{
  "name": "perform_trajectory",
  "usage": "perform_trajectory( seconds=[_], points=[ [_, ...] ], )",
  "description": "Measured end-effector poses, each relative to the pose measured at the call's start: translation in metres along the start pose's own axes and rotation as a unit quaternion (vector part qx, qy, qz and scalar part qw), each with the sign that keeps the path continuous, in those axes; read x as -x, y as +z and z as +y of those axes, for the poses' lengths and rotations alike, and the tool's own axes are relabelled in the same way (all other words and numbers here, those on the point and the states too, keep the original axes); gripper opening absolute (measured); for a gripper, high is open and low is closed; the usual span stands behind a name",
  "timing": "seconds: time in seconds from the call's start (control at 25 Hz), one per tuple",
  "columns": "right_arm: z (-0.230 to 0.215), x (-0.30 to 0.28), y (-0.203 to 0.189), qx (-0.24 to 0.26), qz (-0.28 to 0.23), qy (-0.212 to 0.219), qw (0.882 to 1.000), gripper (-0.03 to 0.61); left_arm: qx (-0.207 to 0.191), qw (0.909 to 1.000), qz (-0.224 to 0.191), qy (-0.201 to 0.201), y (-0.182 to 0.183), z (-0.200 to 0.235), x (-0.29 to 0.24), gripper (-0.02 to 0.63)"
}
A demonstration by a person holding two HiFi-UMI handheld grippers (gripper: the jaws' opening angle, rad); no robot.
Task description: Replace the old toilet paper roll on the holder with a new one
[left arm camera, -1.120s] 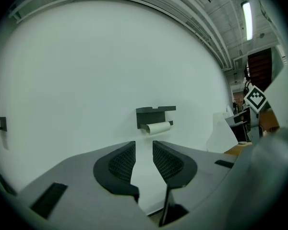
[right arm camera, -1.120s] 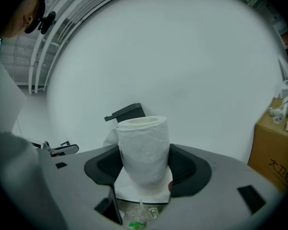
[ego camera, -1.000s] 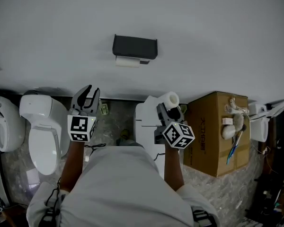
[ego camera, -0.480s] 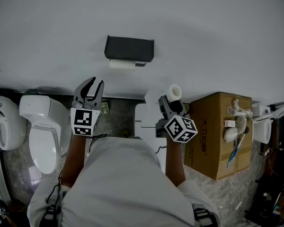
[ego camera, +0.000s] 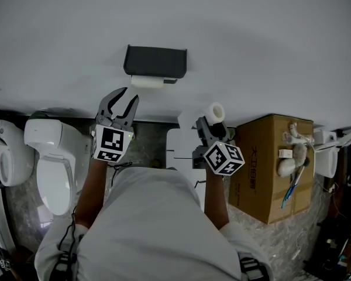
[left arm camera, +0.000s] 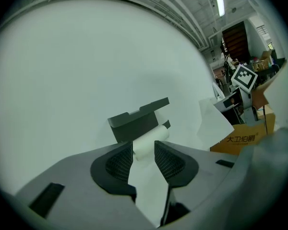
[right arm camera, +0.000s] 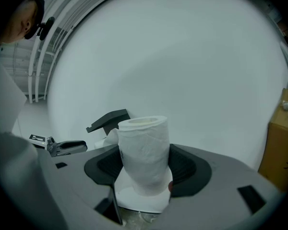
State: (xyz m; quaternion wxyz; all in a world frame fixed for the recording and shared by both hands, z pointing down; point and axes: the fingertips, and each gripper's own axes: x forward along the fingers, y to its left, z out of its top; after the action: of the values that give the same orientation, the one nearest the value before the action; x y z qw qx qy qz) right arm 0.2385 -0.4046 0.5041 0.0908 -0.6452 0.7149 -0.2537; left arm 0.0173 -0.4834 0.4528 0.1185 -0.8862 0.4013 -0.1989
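Head view: the left gripper (ego camera: 127,97) points up at the wall-mounted holder (ego camera: 155,61). Its jaws are opening and nothing lies between them. The old roll (ego camera: 147,82) hangs under the holder's dark cover, just ahead of the fingertips and apart from them. The right gripper (ego camera: 212,123) is off to the right of the holder and grips the new roll (ego camera: 214,112), which stands out past its fingers.

Left gripper view: the ribbed pads (left arm camera: 119,163) stand spread, and the old roll shows through the gap beyond them, with the cover directly above it.

Right gripper view: both pads (right arm camera: 182,169) press on the new roll's sides. It stands upright and is visibly squeezed in at the waist. The holder sits beyond the left-hand finger.

Risks, as I judge them: the cover hangs close over the old roll, so the upper finger could strike it and miss the paper. The fingers could also catch only a loose sheet, and the roll would unwind and stay on the holder. The hard squeeze on the new roll may flatten its core, which would make it awkward to slide on. Both grippers would also crowd each other at the holder.

Room: a plain white wall (ego camera: 251,40) faces both sets of fingers, with a stone-patterned floor (ego camera: 143,151) below them. A toilet (ego camera: 50,168) stands to the left of the left fingers. A cardboard box (ego camera: 263,163) stands to the right of the right ones.
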Motion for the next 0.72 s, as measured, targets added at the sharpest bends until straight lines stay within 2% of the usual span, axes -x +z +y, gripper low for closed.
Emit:
perform_trajectory(
  seconds=[0.2,0.36,0.56,0.72],
  points=[
    [-0.009,-0.002,0.004,0.004,0.001,0.002,1.0,0.288,-0.019,0.9997,0.012,-0.01,0.003,-0.006,-0.016,0.14],
    [-0.015,-0.005,0.005,0.001,0.003,0.002,1.0,0.289,-0.067,0.9975,0.022,-0.008,0.007,-0.008,-0.025,0.141],
    [-0.02,-0.007,0.004,-0.002,0.006,0.006,1.0,0.289,-0.165,0.9847,0.052,-0.021,0.006,-0.019,-0.038,0.167],
    [-0.022,-0.008,0.003,-0.006,0.009,0.005,1.0,0.289,-0.213,0.9741,0.073,-0.022,0.001,-0.022,-0.046,0.169]
  ],
)
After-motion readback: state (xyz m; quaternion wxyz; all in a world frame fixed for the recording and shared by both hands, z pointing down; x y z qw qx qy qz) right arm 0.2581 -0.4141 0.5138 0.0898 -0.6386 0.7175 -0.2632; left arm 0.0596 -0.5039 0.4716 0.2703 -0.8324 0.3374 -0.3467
